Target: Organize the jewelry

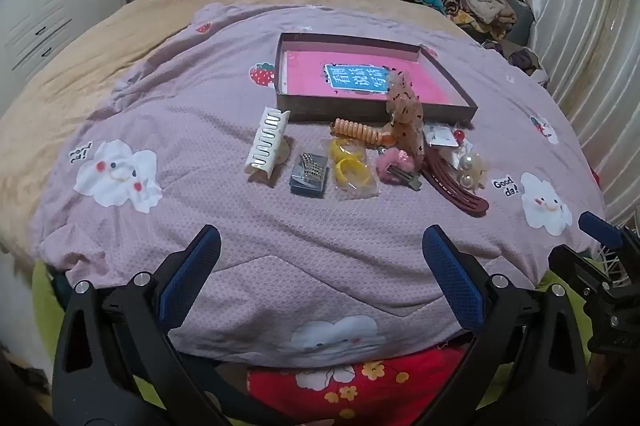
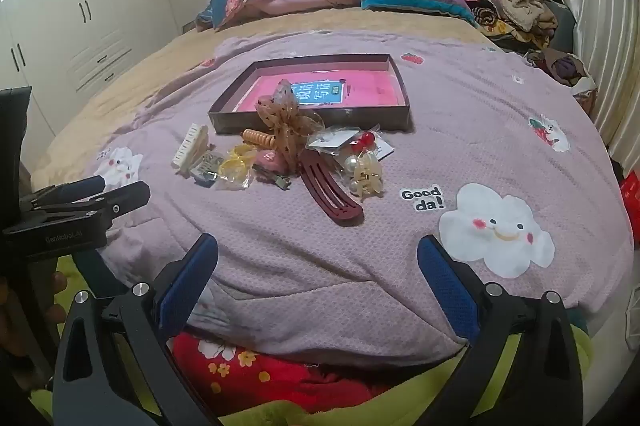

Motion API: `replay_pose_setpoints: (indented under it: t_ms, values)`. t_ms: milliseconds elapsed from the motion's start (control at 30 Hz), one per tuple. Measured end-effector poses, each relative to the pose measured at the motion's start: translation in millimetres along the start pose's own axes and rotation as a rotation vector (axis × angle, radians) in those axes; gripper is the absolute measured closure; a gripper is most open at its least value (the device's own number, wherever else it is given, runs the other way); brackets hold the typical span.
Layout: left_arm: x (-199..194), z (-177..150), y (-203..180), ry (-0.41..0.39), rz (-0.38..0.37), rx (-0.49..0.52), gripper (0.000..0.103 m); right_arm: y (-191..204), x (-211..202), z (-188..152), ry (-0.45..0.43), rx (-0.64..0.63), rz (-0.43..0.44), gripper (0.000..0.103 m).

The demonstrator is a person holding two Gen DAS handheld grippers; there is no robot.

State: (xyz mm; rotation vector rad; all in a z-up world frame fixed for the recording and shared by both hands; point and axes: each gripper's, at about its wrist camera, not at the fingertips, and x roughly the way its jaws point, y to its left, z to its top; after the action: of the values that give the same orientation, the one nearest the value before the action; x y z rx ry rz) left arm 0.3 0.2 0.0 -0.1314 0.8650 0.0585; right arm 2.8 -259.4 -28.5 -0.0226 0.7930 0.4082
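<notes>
Two legible prints: quilt (image 2: pixel 500 130) "Good da!", left gripper (image 2: pixel 86 204) "GenRobot".

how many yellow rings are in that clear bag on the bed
2 show. Both yellow rings sit in the clear bag, one nearer the grippers, the other behind it toward the box. More could be hidden underneath.
</notes>
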Motion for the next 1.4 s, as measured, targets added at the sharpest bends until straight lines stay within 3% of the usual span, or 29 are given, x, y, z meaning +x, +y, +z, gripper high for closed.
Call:
replay_pose_setpoints:
  t_ms: [1400]
  values:
    - [-9.2,3.0,-4.7,-0.018,-0.015,-0.003,0.008,2.4,-6.1,1.9,-0.016,-0.007,-0.003,0.004]
